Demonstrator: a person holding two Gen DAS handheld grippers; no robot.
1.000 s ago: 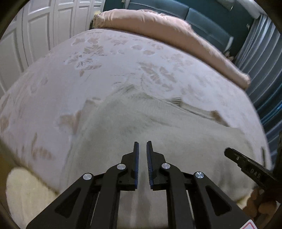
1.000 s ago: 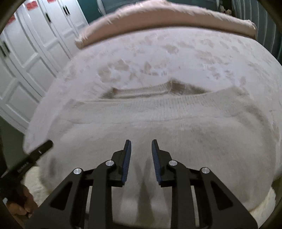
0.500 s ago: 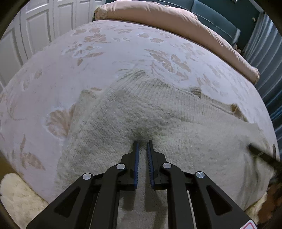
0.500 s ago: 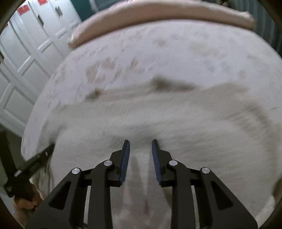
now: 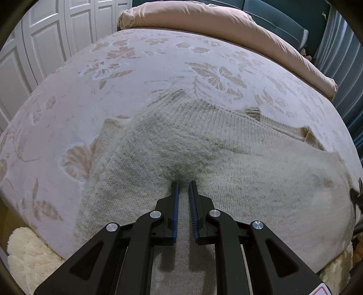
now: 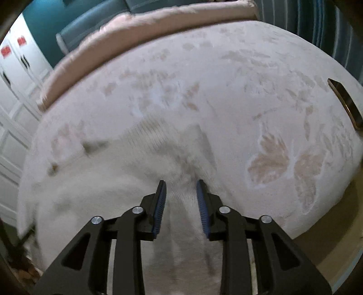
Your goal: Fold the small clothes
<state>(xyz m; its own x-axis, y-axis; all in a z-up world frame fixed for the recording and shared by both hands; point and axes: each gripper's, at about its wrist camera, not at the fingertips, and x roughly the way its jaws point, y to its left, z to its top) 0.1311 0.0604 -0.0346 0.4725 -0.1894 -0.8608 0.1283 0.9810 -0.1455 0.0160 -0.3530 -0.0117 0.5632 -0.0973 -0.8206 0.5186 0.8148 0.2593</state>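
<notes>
Cream knitted sweater (image 5: 238, 172): lies spread on floral bedspread (image 5: 113, 74) | left gripper (image 5: 183, 185): pressed nearly together over the knit | right gripper (image 6: 180, 183): jaws just opening, sweater edge between.

Cream ribbed-knit sweater (image 5: 226, 172), greyish shading in the folds. Pale pink-white bedspread (image 5: 113, 74) with beige leaf and flower pattern. Plain dusty-pink quilt roll (image 5: 204, 20) along far edge. Teal headboard (image 5: 272, 13), white panelled wardrobe doors (image 5: 45, 34) with red stickers and black handles in right wrist view. Blue-grey striped curtain (image 5: 344, 68). Cream fluffy rug (image 5: 25, 256). Black left gripper (image 5: 183, 183) and black right gripper (image 6: 181, 182), both with blue ridged pads, silver screws. Dark phone (image 6: 346, 103), gold-brown edge.
</notes>
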